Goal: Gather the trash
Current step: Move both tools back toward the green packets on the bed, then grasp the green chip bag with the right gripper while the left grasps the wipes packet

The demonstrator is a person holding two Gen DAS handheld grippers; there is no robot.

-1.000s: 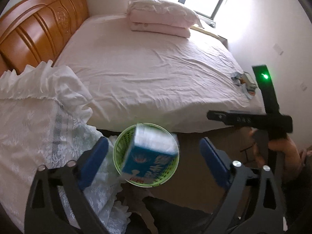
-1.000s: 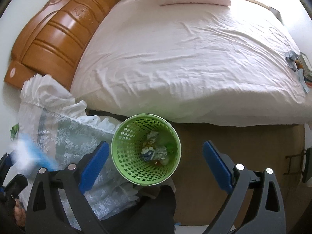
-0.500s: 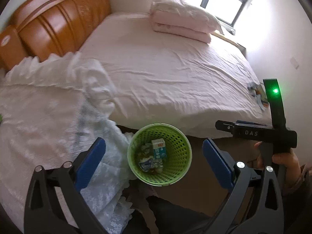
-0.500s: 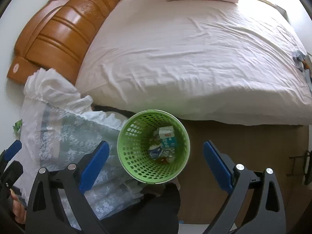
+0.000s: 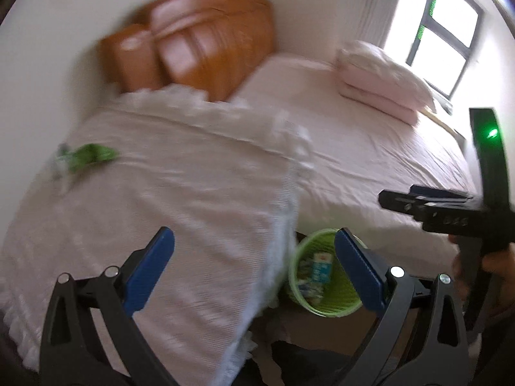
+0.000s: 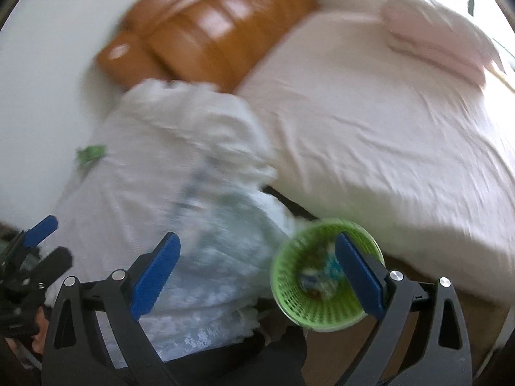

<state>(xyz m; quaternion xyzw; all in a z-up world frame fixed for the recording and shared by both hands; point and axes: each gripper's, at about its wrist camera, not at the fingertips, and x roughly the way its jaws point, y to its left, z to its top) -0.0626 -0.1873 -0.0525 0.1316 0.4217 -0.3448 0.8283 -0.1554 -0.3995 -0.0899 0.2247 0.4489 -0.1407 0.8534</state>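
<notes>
Left wrist view: my left gripper (image 5: 254,270) has its blue pads spread wide with nothing between them; the picture is motion-blurred.
Right wrist view: my right gripper (image 6: 257,271) is likewise spread wide and holds nothing; this picture is blurred too.
Waste basket: green perforated basket (image 5: 334,305) on the floor between the cloth-covered surface and the bed, partly behind my left gripper's right-hand pad; in the right wrist view the basket (image 6: 309,308) sits behind the right-hand pad there.
Basket contents: a white and blue carton (image 5: 321,268) lies inside with other small scraps; in the right wrist view the contents are too blurred to name.
Remaining trash: a green wrapper (image 5: 88,156) lies on the white lace cloth (image 5: 193,212), near its far left edge, well apart from the basket; the same wrapper (image 6: 91,155) shows at the cloth's left edge in the right wrist view.
Bed: pink sheet (image 5: 370,160), wooden headboard (image 5: 199,45), folded pink bedding (image 5: 379,80) near the window (image 5: 447,25).
Cross view: my right gripper's body and hand appear at the right edge of the left wrist view.
</notes>
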